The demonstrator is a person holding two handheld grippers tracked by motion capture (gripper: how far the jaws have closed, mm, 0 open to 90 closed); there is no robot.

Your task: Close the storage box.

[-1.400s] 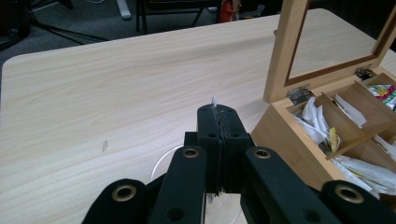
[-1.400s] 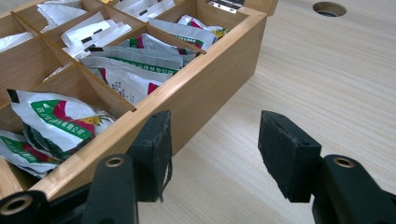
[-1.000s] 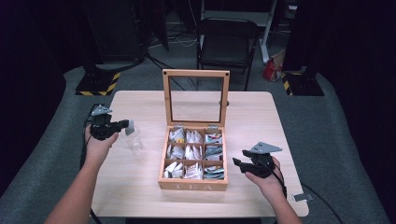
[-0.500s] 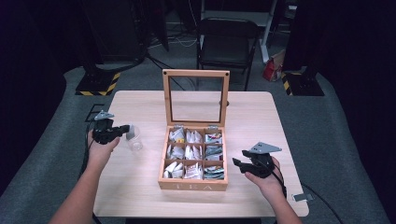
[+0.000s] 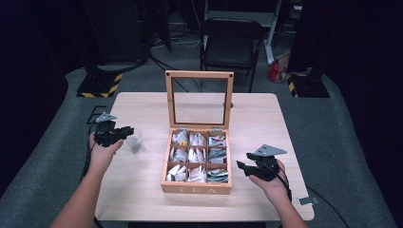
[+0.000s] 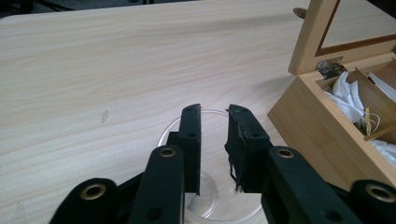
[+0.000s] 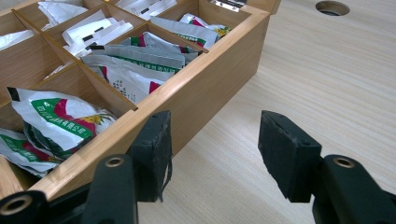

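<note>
Jaws of the left gripper [image 6: 214,154] stand a little apart and have just been opening; they hang over a small clear plastic cup [image 6: 210,196], its round rim showing between and around the two black pads, and neither pad presses on it. From above, the left gripper [image 5: 124,131] sits at the left side of the pale wooden table [image 5: 142,199], held in the person's left hand [image 5: 102,152], with the clear cup [image 5: 136,142] standing upright on the tabletop just at its tips, a short way left of the box.

At the middle of the table stands a wooden tea box [image 5: 196,188] with its glass-paned lid [image 5: 199,97] raised upright at the back. Nine compartments hold tea packets: white sachets [image 5: 189,154] in the left and middle columns, green and red printed packets [image 5: 217,164] in the right column.

To the right, the right gripper [image 5: 241,167] rests low in the person's right hand [image 5: 271,183], just beside the box's right wall and pointing toward it. Its jaws are parted with nothing between them; in the right gripper view [image 7: 212,154] bare tabletop shows through the gap, one pad close against the box's side [image 7: 205,88], and the printed packets [image 7: 60,121] lie in the nearest compartments. A round hole [image 7: 332,7] is cut in the tabletop beyond the box
</note>
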